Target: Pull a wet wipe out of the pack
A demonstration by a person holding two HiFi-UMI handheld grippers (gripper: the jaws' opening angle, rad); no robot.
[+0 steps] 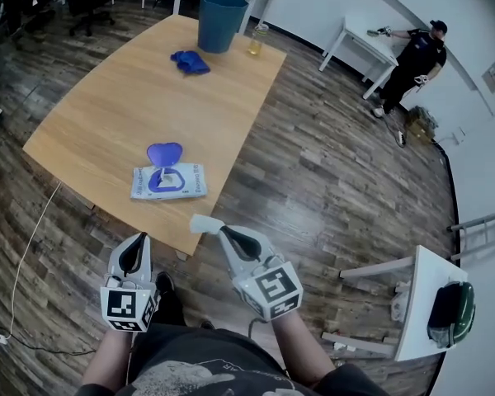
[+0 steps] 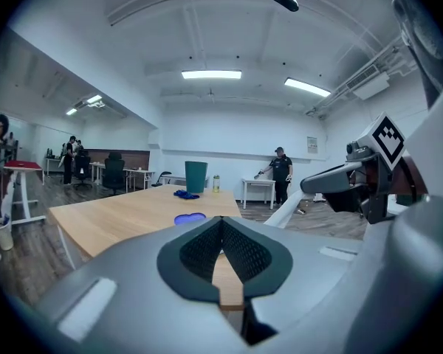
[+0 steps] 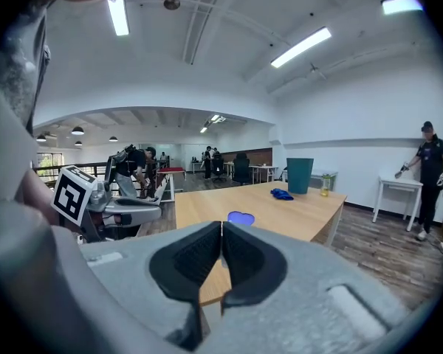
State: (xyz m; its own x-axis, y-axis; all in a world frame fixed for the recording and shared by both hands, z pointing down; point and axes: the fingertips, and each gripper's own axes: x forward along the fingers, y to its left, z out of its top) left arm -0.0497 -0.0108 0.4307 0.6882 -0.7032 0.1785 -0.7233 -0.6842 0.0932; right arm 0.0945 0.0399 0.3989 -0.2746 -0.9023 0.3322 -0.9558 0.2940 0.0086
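Note:
The wet wipe pack (image 1: 169, 181) lies near the front edge of the wooden table (image 1: 132, 106), its blue lid (image 1: 164, 153) flipped open. My right gripper (image 1: 223, 231) hangs in front of the table edge, shut on a white wet wipe (image 1: 205, 223) that sticks out to the left of its tip. In the left gripper view the wipe (image 2: 292, 211) hangs as a pale strip from the right gripper. My left gripper (image 1: 136, 242) is off the table to the left, shut and empty. The pack's lid (image 3: 241, 217) shows beyond the right gripper's closed pads.
A teal bin (image 1: 221, 21), a crumpled blue cloth (image 1: 190, 61) and a small bottle (image 1: 257, 40) stand at the table's far end. A person (image 1: 412, 60) stands by a white table at the back right. Another white table (image 1: 429, 304) is close on my right.

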